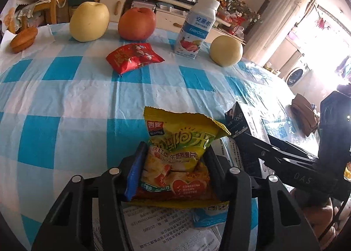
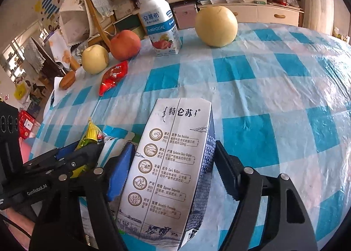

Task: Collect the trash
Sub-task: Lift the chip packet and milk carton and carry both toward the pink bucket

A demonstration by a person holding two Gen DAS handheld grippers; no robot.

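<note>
My left gripper [image 1: 175, 159] is shut on a yellow oatmeal packet [image 1: 179, 152], held just above the checked tablecloth; a sliver of the packet shows in the right wrist view [image 2: 91, 134]. My right gripper [image 2: 173, 156] straddles a white milk carton [image 2: 169, 167]. The left pad [image 2: 120, 170] touches the carton and the right pad [image 2: 228, 174] stands slightly off it. The carton also shows in the left wrist view [image 1: 243, 123]. A red snack wrapper [image 1: 133, 57] lies further back, also visible in the right wrist view [image 2: 113, 76].
At the table's far edge stand two pale pears [image 1: 90, 22] [image 1: 226, 50], a red apple [image 1: 137, 23], a yogurt bottle [image 1: 194, 29] and a small cake [image 1: 23, 39]. A printed white bag [image 1: 166, 226] lies under my left gripper. Cabinets and chairs stand behind.
</note>
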